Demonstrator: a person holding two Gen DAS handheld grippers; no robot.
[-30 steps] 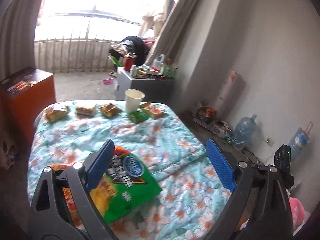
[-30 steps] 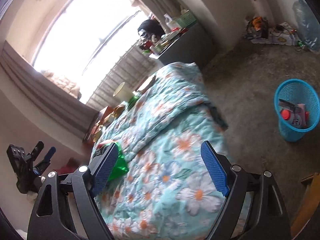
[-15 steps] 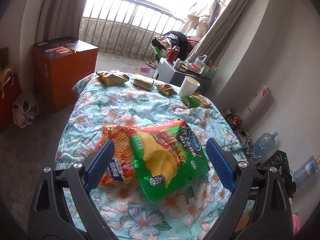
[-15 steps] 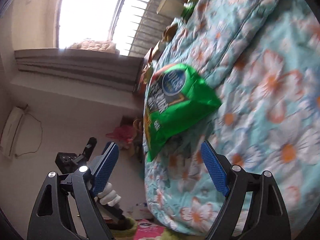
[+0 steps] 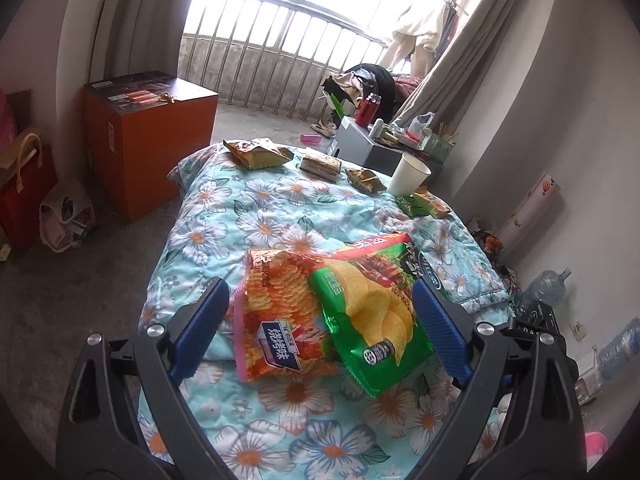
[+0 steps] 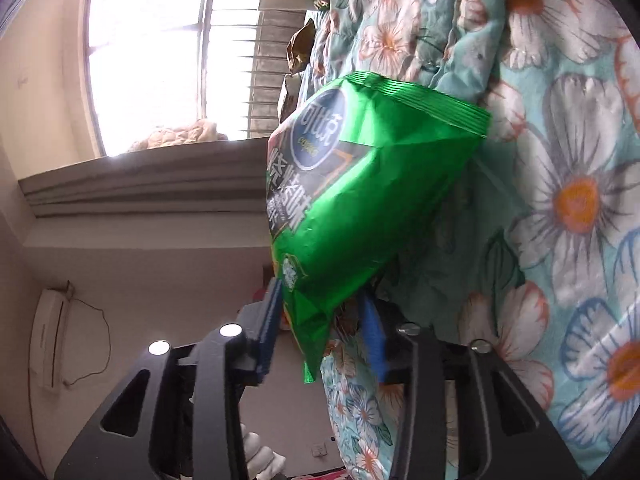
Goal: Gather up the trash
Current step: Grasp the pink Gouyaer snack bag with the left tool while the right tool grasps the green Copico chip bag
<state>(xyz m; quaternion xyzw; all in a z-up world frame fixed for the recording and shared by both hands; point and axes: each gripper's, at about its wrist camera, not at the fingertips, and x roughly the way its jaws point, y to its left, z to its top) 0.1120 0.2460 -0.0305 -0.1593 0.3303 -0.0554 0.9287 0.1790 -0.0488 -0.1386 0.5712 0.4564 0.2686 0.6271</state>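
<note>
A green chip bag (image 5: 372, 304) lies partly over an orange chip bag (image 5: 280, 312) on the near end of the flowered quilt (image 5: 260, 220). My left gripper (image 5: 320, 328) hovers open just above them, its blue pads wide apart on either side of both bags. In the right wrist view, rolled sideways, my right gripper (image 6: 324, 320) has its jaws closing on the lower corner of the green chip bag (image 6: 360, 200), and the pads press that corner from both sides. The quilt (image 6: 560, 160) fills the right of that view.
At the quilt's far end stand a white paper cup (image 5: 408, 176) and several snack wrappers (image 5: 258, 154). An orange box (image 5: 148, 136) sits left of the bed, a grey cabinet (image 5: 368, 152) beyond it, and a water bottle (image 5: 544, 288) on the floor at right.
My left gripper dropped and drew up over the two chip bags. My right gripper rolled sideways, moved in on the green bag, and its jaws went from wide to narrow around the bag's corner.
</note>
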